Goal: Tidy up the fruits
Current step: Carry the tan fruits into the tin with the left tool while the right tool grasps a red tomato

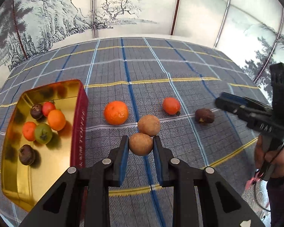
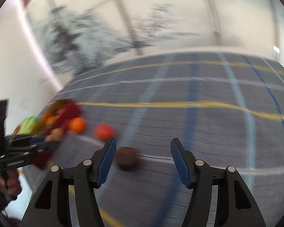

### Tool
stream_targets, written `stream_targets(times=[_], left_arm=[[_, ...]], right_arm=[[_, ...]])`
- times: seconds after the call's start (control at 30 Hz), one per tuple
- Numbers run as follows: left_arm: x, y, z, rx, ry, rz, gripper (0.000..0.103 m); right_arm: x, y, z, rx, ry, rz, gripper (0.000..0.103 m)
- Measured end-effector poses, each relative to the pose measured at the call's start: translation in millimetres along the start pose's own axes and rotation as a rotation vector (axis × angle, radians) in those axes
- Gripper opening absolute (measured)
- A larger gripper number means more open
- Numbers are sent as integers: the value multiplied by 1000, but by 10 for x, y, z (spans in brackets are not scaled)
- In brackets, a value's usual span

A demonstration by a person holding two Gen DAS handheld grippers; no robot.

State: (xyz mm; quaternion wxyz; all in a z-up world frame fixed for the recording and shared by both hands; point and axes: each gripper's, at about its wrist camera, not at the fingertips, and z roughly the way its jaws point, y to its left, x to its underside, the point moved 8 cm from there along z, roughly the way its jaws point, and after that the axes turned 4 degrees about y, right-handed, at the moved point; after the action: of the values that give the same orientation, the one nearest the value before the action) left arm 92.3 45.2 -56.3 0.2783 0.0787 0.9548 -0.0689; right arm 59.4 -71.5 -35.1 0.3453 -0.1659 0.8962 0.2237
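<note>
Left claw [image 1: 141,144] closed on a round brown fruit [image 1: 141,144] with no evident long axis, above the plaid-clothed surface [image 1: 179,71]. Right claw [image 2: 143,155] half open, empty; a dark fruit [image 2: 127,158], blurred, lies beyond. Gold tin [image 1: 19,177], left, holds six fruits. Painted screens [image 1: 123,9] behind.

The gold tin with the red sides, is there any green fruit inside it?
Yes, one green fruit lies in the gold tin, among orange and dark brown fruits.
</note>
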Motion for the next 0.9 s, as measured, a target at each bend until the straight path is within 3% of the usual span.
stream_targets(times=[0.13, 0.4, 0.47, 0.57, 0.63, 0.9], left_arm=[[-4, 40, -162, 9, -26, -12, 22], [13, 188, -355, -2, -57, -26, 22], [20, 232, -370, -2, -61, -37, 22], [36, 307, -406, 0, -61, -53, 22], [43, 363, -443, -6, -68, -61, 22], [182, 676, -609, -54, -77, -110, 22]], right_arm=[[-53, 387, 312, -17, 76, -124, 61], [-157, 443, 785, 37, 163, -179, 59], [-173, 395, 893, 63, 204, -182, 56], [-116, 324, 1053, 107, 276, -180, 44], [-156, 340, 1033, 100, 257, -172, 32], [-74, 648, 845, 56, 187, -135, 32]])
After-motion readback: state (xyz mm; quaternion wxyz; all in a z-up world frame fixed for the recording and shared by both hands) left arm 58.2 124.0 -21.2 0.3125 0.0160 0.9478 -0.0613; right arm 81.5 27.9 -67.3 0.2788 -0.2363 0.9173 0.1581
